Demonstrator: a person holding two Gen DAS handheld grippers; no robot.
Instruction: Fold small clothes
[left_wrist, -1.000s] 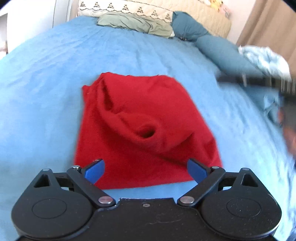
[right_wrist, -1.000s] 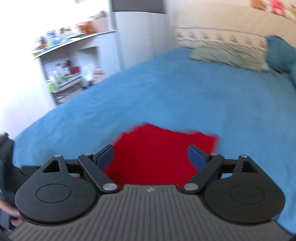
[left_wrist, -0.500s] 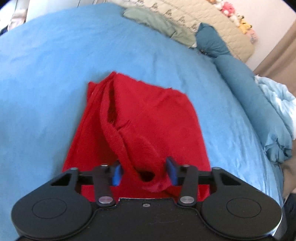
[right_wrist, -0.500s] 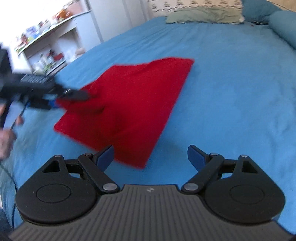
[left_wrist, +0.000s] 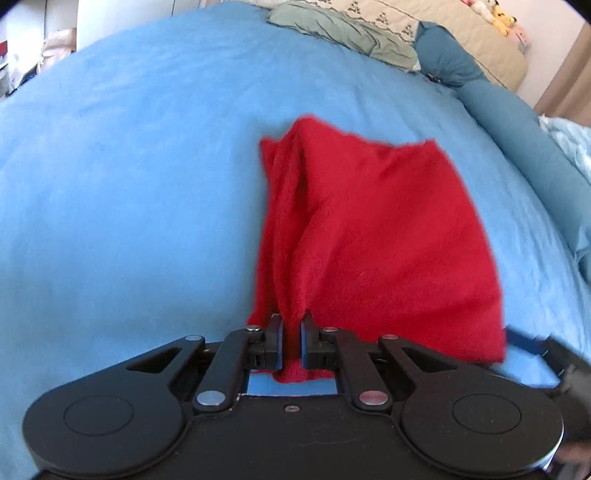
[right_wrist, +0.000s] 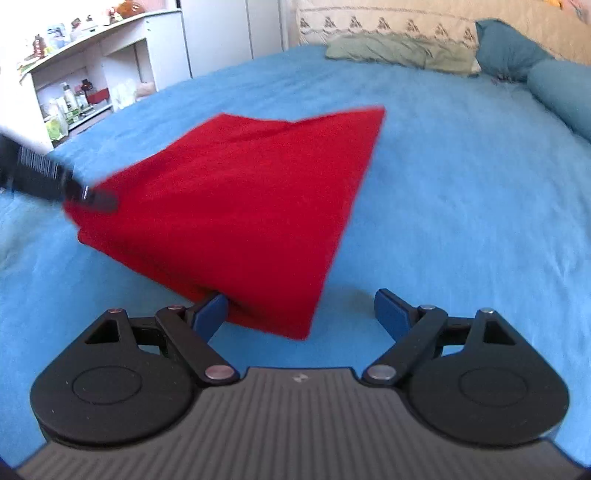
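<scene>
A small red garment (left_wrist: 373, 236) lies on the blue bedspread (left_wrist: 129, 184). My left gripper (left_wrist: 291, 332) is shut on a bunched fold at its near left edge, lifting that part. In the right wrist view the garment (right_wrist: 240, 206) spreads ahead, with the left gripper (right_wrist: 92, 197) pinching its left corner. My right gripper (right_wrist: 301, 308) is open; the garment's near corner lies between its fingers, the left pad (right_wrist: 210, 312) touching cloth. The right gripper's tip shows blurred at the lower right of the left wrist view (left_wrist: 524, 341).
Pillows (right_wrist: 399, 51) and a teal bolster (left_wrist: 517, 140) line the head of the bed. White shelves with bottles (right_wrist: 74, 92) stand beside the bed on the left. A pale blue quilt (left_wrist: 572, 140) lies at the far right.
My left gripper closed on the garment's fold and pulled it up. My right gripper moved in to the garment's near corner, still open.
</scene>
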